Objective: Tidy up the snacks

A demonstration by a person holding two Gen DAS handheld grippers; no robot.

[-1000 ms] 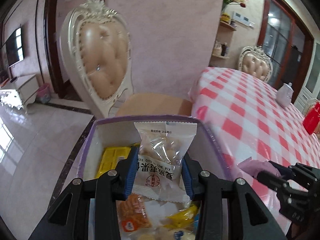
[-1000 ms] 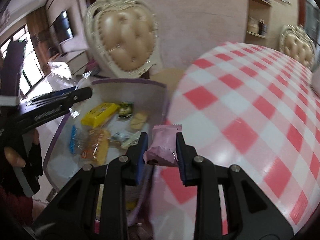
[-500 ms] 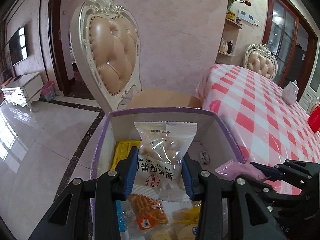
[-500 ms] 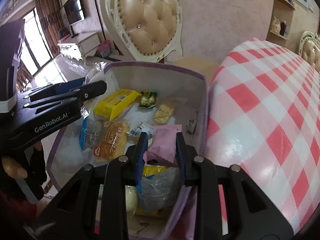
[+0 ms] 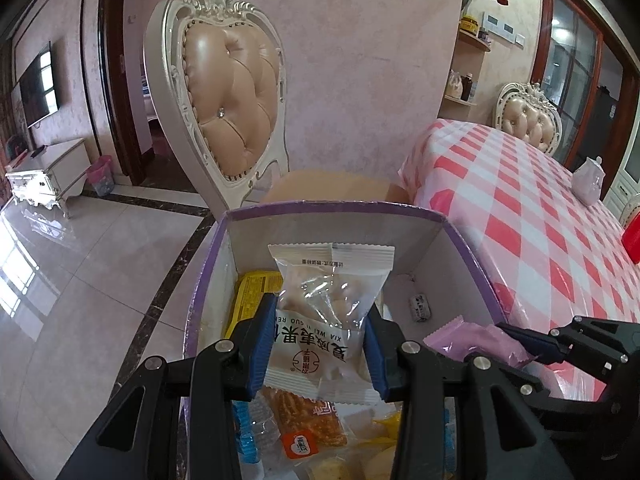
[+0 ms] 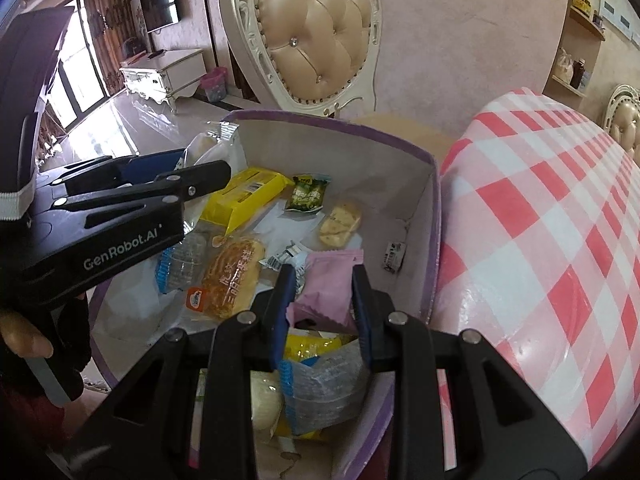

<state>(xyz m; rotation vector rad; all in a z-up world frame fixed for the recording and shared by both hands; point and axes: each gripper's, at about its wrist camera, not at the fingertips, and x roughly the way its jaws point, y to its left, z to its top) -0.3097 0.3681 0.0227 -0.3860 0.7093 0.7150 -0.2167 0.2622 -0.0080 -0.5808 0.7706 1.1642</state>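
Right, writing first: the left gripper (image 5: 320,344) is clamped on a clear-and-white snack packet (image 5: 326,312), seen upside down, w/ "XIA WEI" and "GUO RE" in Latin letters above big Chinese characters and a round red seal. In the right wrist view the left tool's black body reads "GenRobot.AI", and a person's thumb (image 6: 24,340) shows at its handle. An orange bun wrapper (image 6: 230,278) in the box carries pale Chinese characters and a small orange label; too small to read more.

The right gripper (image 6: 322,300) is closed on a pink packet (image 6: 330,284), blue pads pressing both sides. No print visible on it.

Both packets hang over the open purple-rimmed box (image 6: 434,216), which sits just beside the table w/ a pink-and-white checked cloth (image 6: 560,240). The white packet sticks up from the left jaws above the box's near-left part, over a yellow packet (image 6: 244,196). The pink one is at the box's table side, above a yellow wrapper and a clear bag. Also inside: a green packet (image 6: 307,196), a pale biscuit pack (image 6: 340,226), a blue-edged clear pack (image 6: 180,264). A padded chair (image 6: 316,36) stands behind the box.
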